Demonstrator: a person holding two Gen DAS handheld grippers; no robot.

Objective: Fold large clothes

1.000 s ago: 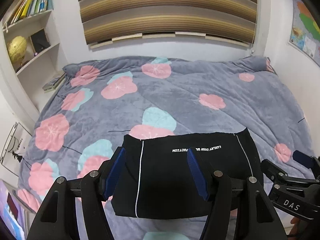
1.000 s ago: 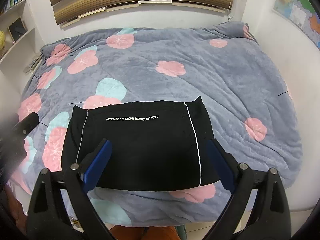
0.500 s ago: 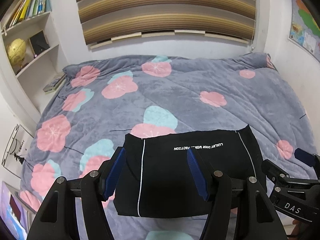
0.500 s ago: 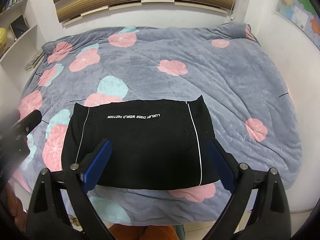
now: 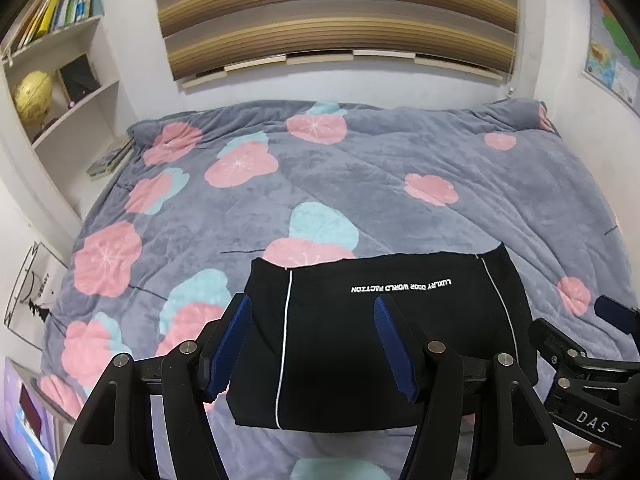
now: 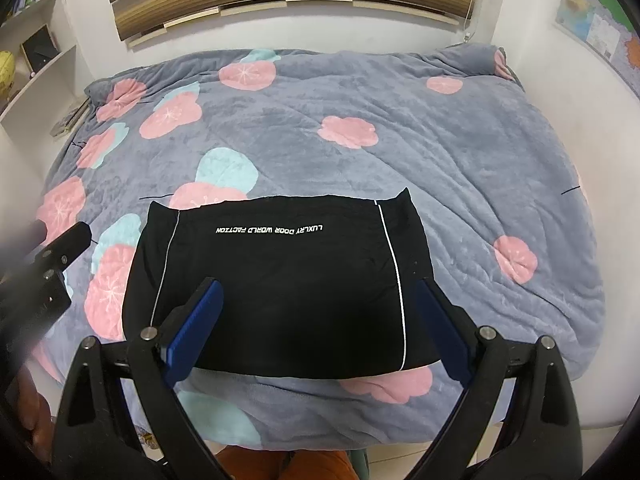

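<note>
Item: black garment (image 5: 384, 344), folded into a compact, roughly rectangular block, lying flat on the bed near its front edge, straight ahead of you

Surface and colour: plain black fabric, smooth over most of the top, with a few shallow creases toward the right side in the right wrist view (image 6: 280, 280)

Markings: two thin white piping lines run front to back, one near each side; a single line of small white lettering (image 6: 270, 230) crosses the far part, upside down from where you stand

Edges: front edge straight and even; far edge slightly uneven, with a small raised corner at the far right; both side edges tucked in cleanly

Support: bed covered by a grey blanket (image 5: 360, 184) printed with pink and pale blue blossoms; the garment covers part of one pink blossom at its far left corner

Your left hand-held gripper (image 5: 312, 344): jaws apart at a moderate width, blue pads clear of the cloth, nothing between them, poised above the left half of the garment

Your right hand-held gripper (image 6: 318, 330): jaws spread wide, holding nothing, poised above the front right part of the garment

Surroundings: striped blind (image 5: 332, 12) on the far wall, white bookshelf (image 5: 56, 64) with a yellow globe (image 5: 34, 94) at left, wall map (image 5: 612, 52) at right
</note>
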